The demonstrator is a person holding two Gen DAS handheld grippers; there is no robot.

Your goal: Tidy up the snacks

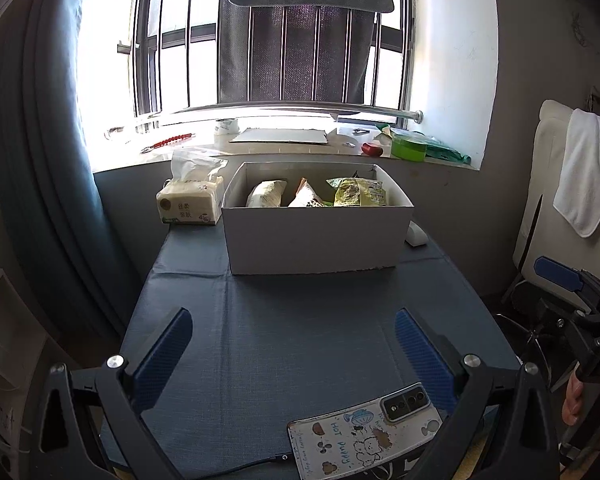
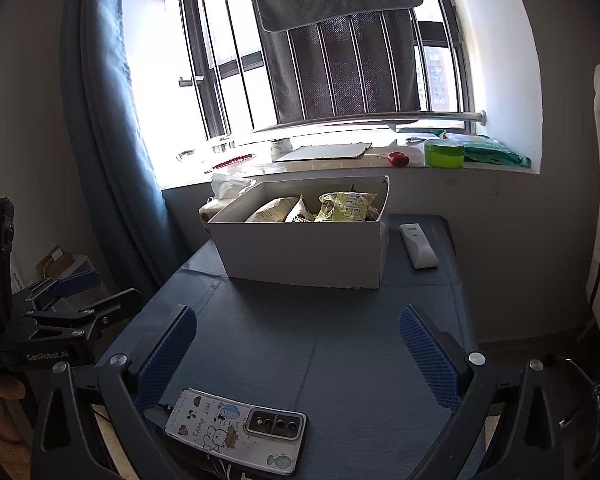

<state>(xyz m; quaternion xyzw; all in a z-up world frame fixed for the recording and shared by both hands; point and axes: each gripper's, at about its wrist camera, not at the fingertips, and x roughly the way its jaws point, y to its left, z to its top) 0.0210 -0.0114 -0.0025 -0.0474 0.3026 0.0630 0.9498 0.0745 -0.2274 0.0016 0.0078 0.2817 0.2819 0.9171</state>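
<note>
The snacks sit inside a white box (image 1: 318, 240) at the far middle of the counter (image 1: 300, 340): a pale bag (image 1: 267, 194) on the left, a white-and-red pack (image 1: 306, 196) in the middle and a yellow-green bag (image 1: 358, 192) on the right, all leaning below the rim. A tissue pack (image 1: 191, 202) stands just beside the box's left wall, and a white remote (image 2: 418, 246) lies flat near its right wall. Closer in, a phone (image 1: 364, 436) in a cartoon case lies camera-up at the near edge of the counter, a cable plugged into its end. The left gripper (image 1: 294, 344) hovers above the near counter, its jaws spread wide with nothing between them, the phone just below its right finger. The right gripper (image 2: 298, 344) hovers likewise, jaws wide apart and empty, the phone near its left finger. Behind the box, the windowsill (image 1: 260, 146) carries a cardboard sheet (image 1: 278, 136), a tape roll (image 1: 226, 126), a red object (image 1: 371, 149) and a green tub (image 1: 408, 148).
</note>
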